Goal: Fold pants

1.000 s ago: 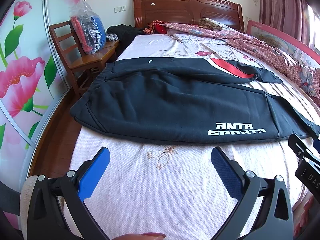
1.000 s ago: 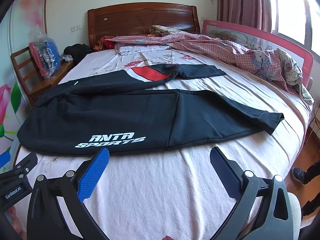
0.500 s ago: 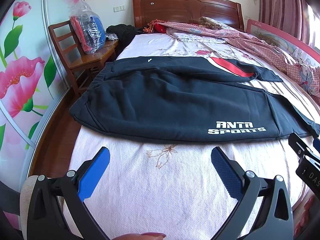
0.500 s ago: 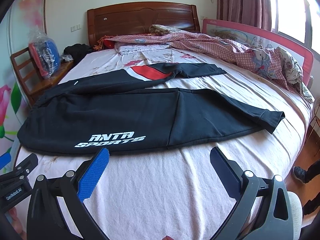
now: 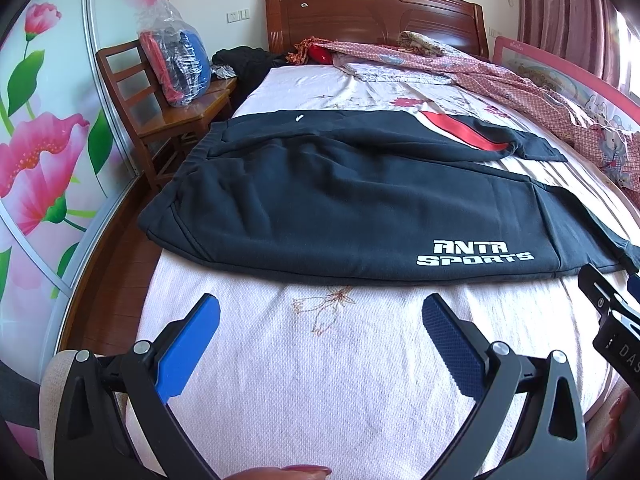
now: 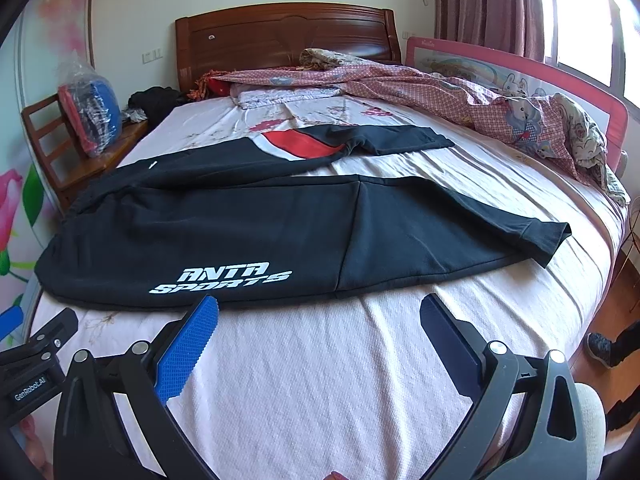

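Both grippers hover over the bare sheet at the foot of the bed [image 6: 320, 380], the left gripper [image 5: 320, 312] and the right gripper [image 6: 318, 312] each spread wide with nothing between the blue pads. Just beyond them the black pants [image 5: 360, 208] lie spread flat across the mattress, legs apart. The fleece looks thick; a shallow pinch could catch only the top layer, or snag the sheet underneath too.
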Demonstrator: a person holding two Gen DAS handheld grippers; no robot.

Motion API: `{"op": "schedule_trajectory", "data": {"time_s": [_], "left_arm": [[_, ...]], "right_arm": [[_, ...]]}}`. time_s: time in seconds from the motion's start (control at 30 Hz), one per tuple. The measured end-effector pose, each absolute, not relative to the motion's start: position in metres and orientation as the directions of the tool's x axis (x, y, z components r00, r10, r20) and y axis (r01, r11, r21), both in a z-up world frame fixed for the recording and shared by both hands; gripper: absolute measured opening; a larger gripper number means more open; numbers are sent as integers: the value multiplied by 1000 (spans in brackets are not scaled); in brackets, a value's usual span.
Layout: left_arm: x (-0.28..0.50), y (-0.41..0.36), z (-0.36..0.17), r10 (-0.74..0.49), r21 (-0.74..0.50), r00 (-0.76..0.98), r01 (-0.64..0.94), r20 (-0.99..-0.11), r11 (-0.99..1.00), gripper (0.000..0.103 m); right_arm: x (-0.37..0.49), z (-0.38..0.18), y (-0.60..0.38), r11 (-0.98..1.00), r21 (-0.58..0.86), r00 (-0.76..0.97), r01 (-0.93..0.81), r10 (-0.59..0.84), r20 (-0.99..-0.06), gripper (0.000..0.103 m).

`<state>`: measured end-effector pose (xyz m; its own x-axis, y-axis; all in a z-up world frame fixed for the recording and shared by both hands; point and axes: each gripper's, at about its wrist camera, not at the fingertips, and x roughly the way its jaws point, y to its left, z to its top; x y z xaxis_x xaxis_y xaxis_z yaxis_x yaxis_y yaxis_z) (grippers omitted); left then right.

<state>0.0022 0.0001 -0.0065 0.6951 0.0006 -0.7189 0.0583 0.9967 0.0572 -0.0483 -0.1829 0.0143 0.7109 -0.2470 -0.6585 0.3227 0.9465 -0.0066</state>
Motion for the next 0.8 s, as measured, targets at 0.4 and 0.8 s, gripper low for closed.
{"op": "schedule_trajectory", "data": {"time_s": [0.4, 0.8], "left_arm": [[0, -4, -9, 2, 57, 703, 55, -711, 997, 101], [10, 2, -17, -62, -3, 642, 93, -764, 996, 101]], "right_arm": [[-48, 15, -183, 947, -1, 711, 323, -243, -660, 100], [-47, 13, -192, 947, 26, 713, 321, -224, -664, 100]]}}
